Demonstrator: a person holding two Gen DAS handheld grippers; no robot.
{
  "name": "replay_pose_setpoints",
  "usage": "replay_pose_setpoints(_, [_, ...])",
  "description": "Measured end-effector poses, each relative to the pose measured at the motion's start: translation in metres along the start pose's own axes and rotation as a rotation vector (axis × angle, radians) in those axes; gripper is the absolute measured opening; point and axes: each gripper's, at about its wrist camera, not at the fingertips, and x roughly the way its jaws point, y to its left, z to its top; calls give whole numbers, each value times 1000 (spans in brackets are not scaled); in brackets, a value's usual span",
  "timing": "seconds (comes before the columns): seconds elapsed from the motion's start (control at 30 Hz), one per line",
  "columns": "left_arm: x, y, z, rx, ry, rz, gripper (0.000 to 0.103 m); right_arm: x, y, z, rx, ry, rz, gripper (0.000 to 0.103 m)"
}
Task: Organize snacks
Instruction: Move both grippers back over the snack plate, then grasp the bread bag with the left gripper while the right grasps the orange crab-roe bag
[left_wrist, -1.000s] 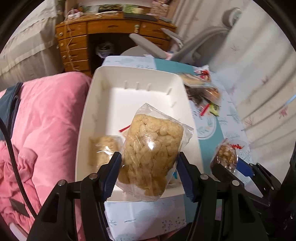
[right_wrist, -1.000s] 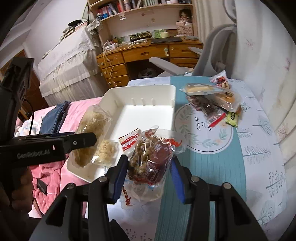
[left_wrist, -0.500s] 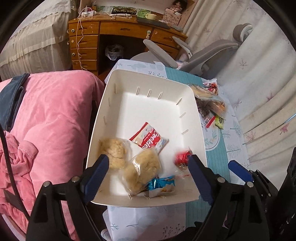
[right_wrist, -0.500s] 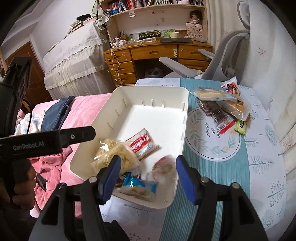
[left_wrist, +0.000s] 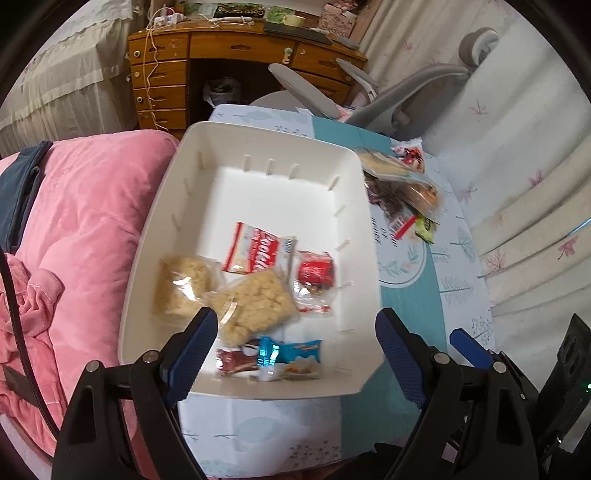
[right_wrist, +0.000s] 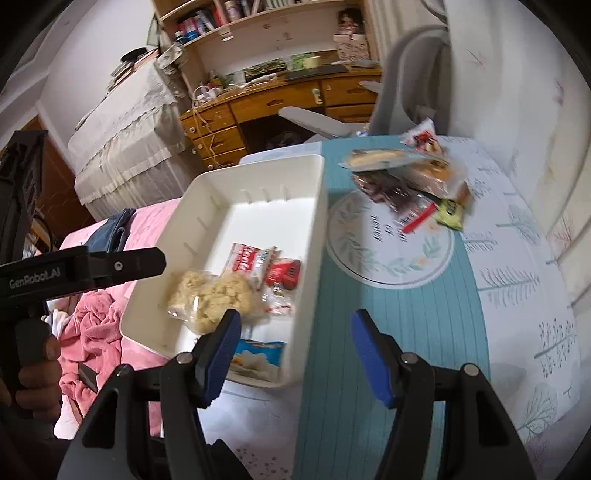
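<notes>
wooden desk (left_wrist: 236, 55), grey chair (left_wrist: 399, 96), pink bedding (left_wrist: 85, 206), pale curtains (left_wrist: 517, 147).

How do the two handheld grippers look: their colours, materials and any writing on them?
Both are black plastic frames with silver rivets. The left gripper and the right gripper each carry two blue textured pads on the jaws. The right wrist view shows white "GenRobot.AI" lettering on the left gripper's side.
</notes>
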Motion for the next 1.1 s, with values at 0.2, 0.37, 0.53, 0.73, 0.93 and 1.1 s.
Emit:
replay_pose_setpoints(0.2, [6, -39, -2, 20, 4, 26, 86, -7, -44, 2, 66, 11, 1, 63])
replay_pose_setpoints(0.37, [17, -67, -1, 19, 25, 22, 86, -5, -86, 7, 138, 71, 16, 63])
replay_pose_setpoints(0.53, [37, -97, 2, -9, 70, 22, 86, 2, -132, 14, 240, 121, 54, 63])
replay_pose_setpoints(0.73, [63, -129, 15, -70, 106, 36, 86, 16, -183, 30, 324, 147, 88, 63])
replay_pose_setpoints(0.93, [93, -154, 47, -174, 100, 41, 87, 33, -224, 55, 326, 141, 114, 63])
replay_pose_setpoints(1.1, [115, -163, 76, -279, 82, 45, 87, 47, -247, 80, 264, 122, 124, 63])
